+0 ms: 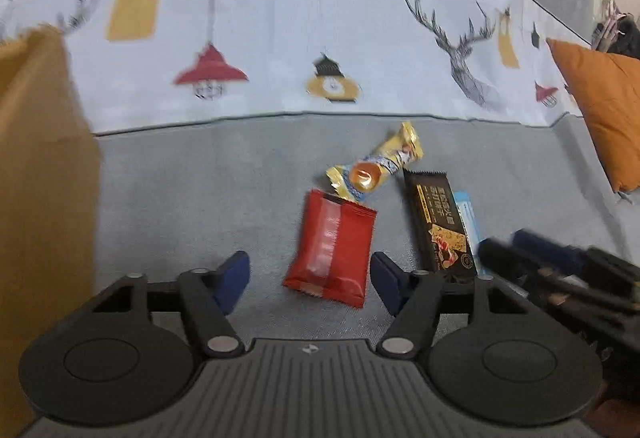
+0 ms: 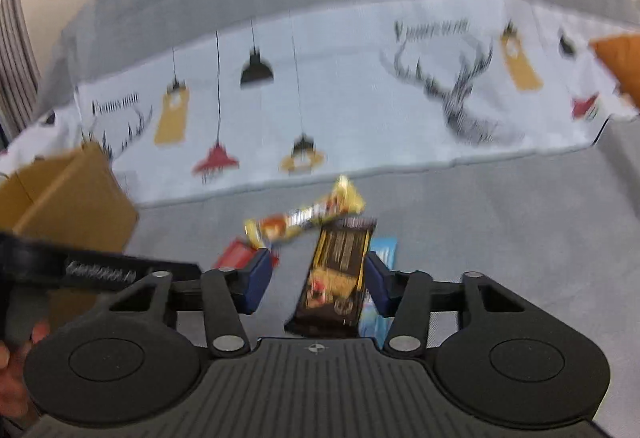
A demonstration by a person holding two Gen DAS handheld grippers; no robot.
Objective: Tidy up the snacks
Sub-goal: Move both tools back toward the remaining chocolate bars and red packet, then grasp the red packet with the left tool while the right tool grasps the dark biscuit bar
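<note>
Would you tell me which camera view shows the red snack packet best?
The left wrist view: the red snack packet lies whole and fairly sharp between the open left gripper fingers. The right wrist view shows only a blurred red corner behind the right gripper.

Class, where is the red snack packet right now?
In the left wrist view, the red snack packet lies on the grey sofa seat, between the open jaws, below the yellow candy.
</note>
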